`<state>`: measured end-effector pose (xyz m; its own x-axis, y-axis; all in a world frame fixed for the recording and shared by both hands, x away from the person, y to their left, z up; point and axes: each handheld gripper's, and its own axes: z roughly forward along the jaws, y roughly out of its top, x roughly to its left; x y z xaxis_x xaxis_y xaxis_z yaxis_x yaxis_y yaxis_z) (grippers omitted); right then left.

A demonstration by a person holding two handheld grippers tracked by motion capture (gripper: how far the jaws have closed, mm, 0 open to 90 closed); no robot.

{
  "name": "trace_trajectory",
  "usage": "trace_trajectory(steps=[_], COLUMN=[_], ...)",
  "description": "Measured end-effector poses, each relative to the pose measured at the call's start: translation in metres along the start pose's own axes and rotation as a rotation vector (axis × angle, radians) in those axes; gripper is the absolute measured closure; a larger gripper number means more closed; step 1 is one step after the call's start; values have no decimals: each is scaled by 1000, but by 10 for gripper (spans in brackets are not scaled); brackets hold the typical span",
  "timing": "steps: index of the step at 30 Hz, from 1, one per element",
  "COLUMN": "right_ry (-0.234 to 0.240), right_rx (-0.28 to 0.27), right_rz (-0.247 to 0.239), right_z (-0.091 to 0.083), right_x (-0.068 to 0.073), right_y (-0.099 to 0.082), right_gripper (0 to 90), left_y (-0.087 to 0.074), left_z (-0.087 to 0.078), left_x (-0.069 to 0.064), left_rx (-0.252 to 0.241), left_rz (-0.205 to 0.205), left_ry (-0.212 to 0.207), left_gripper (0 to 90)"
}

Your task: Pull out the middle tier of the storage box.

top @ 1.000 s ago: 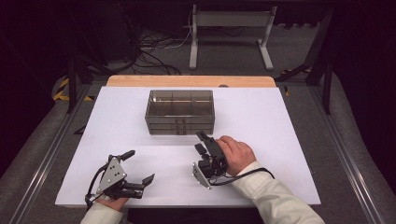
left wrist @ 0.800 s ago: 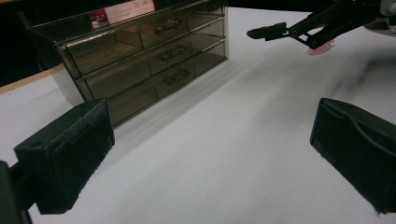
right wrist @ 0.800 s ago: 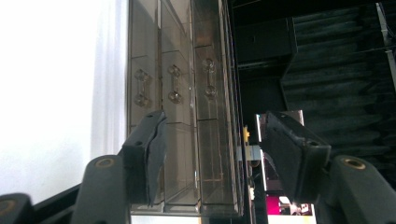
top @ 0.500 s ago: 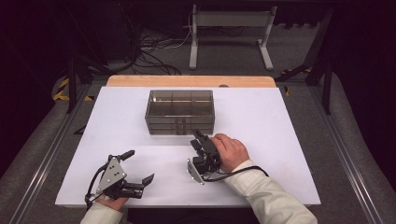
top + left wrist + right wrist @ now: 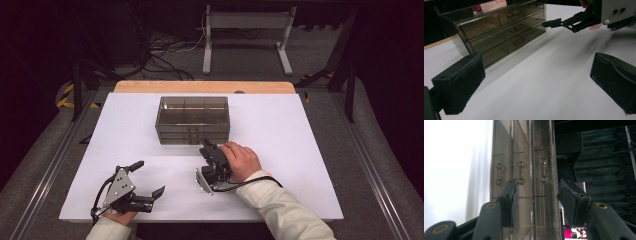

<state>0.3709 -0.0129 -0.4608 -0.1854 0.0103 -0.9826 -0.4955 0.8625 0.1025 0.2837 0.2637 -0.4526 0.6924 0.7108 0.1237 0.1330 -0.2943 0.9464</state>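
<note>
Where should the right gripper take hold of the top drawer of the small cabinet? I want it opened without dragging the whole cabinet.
Grip the top drawer's handle, coming straight at the drawer cabinet's front, the side facing the person. Each drawer has one small bar-shaped knob at its middle, standing proud of a flat face, so it is likely the only graspable part. The right gripper is turned on its side, its open jaws already bracketing that handle.

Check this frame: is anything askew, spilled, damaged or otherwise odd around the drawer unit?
Nothing stands out. The smoky clear drawer unit sits square on the white table, all three drawers shut flush. The right gripper, rolled on its side, nears the drawer handles, jaws just closing with nothing between. The left gripper rests open.
</note>
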Motion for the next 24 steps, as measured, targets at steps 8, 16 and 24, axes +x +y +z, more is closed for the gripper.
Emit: trace_trajectory(steps=[8, 16, 24], right_ry=[-3, -11, -4], right_rx=[-6, 14, 21], right_rz=[-14, -25, -32], right_z=[9, 19, 28], right_x=[4, 8, 12], right_y=[2, 2, 0], right_gripper=[537, 596, 623], left_y=[0, 0, 0], left_z=[0, 0, 0], left_x=[0, 0, 0], left_rx=[0, 3, 2], left_rz=[1, 3, 1], left_ry=[0, 4, 3], left_gripper=[8, 8, 9])
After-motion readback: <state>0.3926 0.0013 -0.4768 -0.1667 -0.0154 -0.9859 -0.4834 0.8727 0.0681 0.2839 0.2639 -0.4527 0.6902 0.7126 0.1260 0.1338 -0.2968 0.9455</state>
